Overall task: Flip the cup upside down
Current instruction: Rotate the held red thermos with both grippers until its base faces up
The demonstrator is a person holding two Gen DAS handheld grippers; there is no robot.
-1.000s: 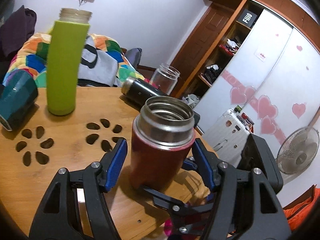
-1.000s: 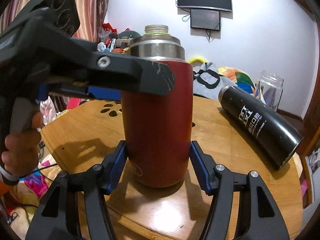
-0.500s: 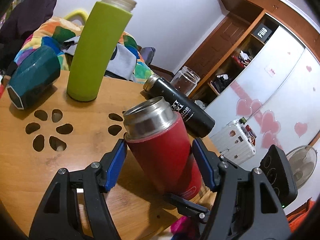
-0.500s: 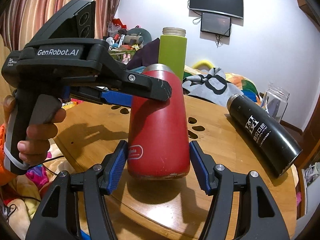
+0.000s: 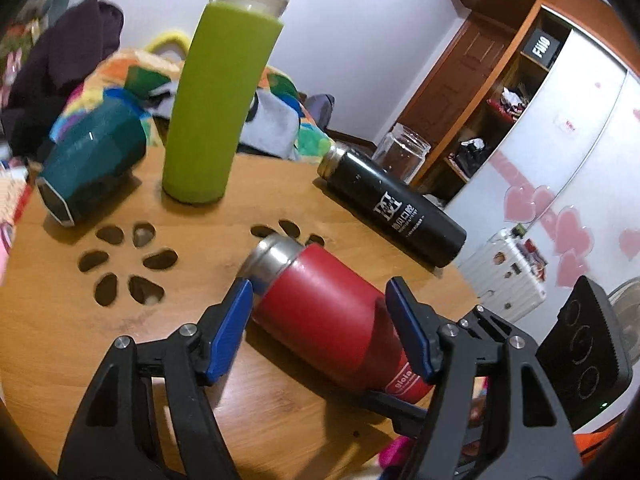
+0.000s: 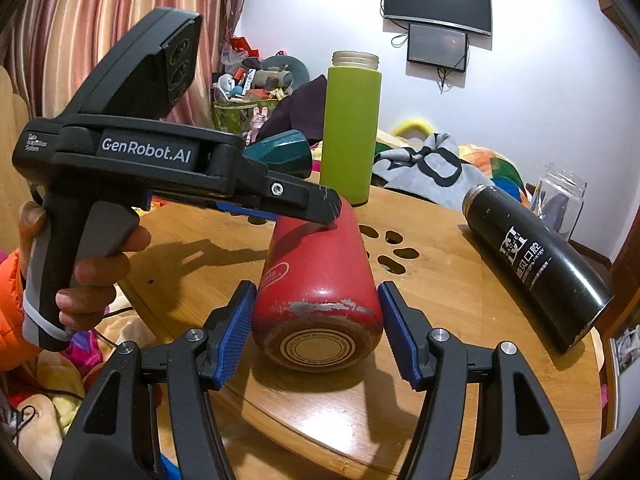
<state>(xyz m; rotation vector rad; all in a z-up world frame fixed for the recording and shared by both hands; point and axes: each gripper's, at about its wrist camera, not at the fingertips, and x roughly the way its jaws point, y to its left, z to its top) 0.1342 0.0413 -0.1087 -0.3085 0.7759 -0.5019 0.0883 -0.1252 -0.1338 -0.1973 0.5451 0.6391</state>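
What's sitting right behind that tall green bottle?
Behind the green bottle there is a dark garment and a colourful blanket on furniture beyond the table. The bottle covers whatever lies directly behind it.

1. One red cup (image 5: pixel 328 316), tipped over, near.
2. One green bottle (image 5: pixel 218 96), upright, far.
3. One black flask (image 5: pixel 394 208), on its side, right.
4. One teal cup (image 5: pixel 94 160), on its side, far left.
5. One glass jar (image 5: pixel 404 154), far right.
6. Two grippers: left gripper (image 5: pixel 320 328), right gripper (image 6: pixel 316 336).
7. One round table (image 5: pixel 52 320).
8. Two wall screens (image 6: pixel 438 2).
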